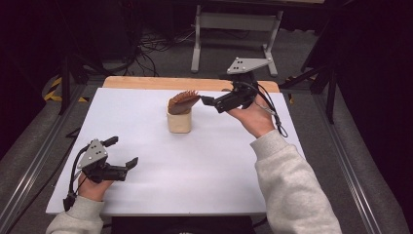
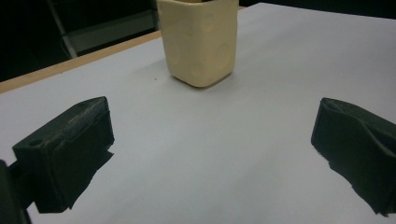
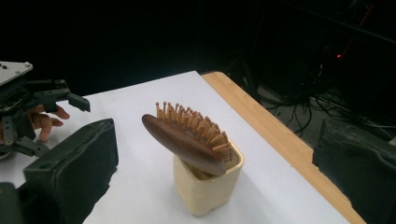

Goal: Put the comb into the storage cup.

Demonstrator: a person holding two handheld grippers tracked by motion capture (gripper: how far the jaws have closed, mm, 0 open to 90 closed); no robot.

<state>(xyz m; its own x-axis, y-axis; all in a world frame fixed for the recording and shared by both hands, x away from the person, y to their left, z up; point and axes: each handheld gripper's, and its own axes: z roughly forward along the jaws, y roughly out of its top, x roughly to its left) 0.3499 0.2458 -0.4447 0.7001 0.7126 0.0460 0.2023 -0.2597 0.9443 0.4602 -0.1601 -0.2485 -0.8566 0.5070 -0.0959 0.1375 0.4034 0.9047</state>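
A cream cup (image 1: pixel 179 122) stands on the white table top (image 1: pixel 219 161), a little behind its middle. A brown wooden hairbrush (image 1: pixel 184 101) leans in the cup, head up and bristles toward the far edge. My right gripper (image 1: pixel 205 100) hovers just right of the brush head, open, with nothing between its fingers (image 3: pixel 74 163). In the right gripper view the hairbrush (image 3: pixel 187 140) and the cup (image 3: pixel 205 191) sit ahead between the wide-apart jaws. My left gripper (image 1: pixel 122 151) rests open near the front left corner, well short of the cup (image 2: pixel 201 42).
A wooden strip (image 1: pixel 146 83) runs along the table's far edge. Behind it stand a grey metal stand (image 1: pixel 234 24) and loose cables on the floor. The left gripper (image 3: pixel 46 100), with a hand behind it, also shows far off in the right gripper view.
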